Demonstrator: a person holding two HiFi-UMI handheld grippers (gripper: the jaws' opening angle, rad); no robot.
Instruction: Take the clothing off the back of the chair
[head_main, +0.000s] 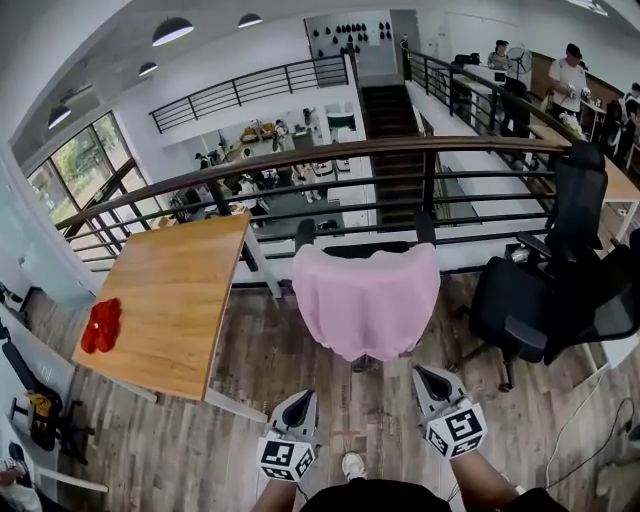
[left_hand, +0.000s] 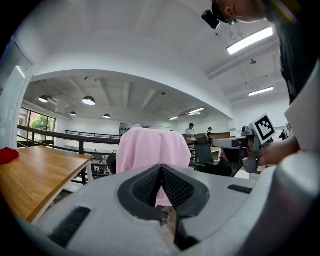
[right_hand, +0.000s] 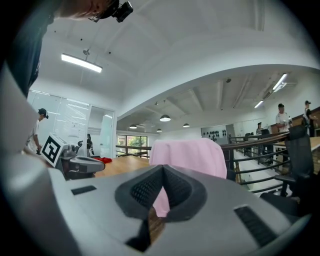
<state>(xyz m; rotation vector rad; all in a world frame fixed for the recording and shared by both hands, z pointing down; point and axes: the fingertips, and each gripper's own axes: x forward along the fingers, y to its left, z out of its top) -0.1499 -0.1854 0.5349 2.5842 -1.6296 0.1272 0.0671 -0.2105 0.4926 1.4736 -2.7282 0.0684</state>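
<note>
I hold my left gripper and my right gripper low in front of me, side by side and well apart. Each has its grey jaws pressed together on nothing; in each gripper view the dark ribbed pads meet in a closed seam. Both point towards the pale pink cloth garment, which hangs draped over the back of a black office chair straight ahead. It covers the backrest from the top edge down, and its lower hem falls in a rounded curve above the grey-brown plank floor. Neither gripper touches the garment; a stretch of floor lies between their tips and the chair. To the left of the chair stands a light wooden rectangular table, and a crumpled red cloth lies near its far left edge. Behind the chair runs a black metal railing with a brown handrail. To the right, near the railing, stands a second black office chair with nothing draped on it.
</note>
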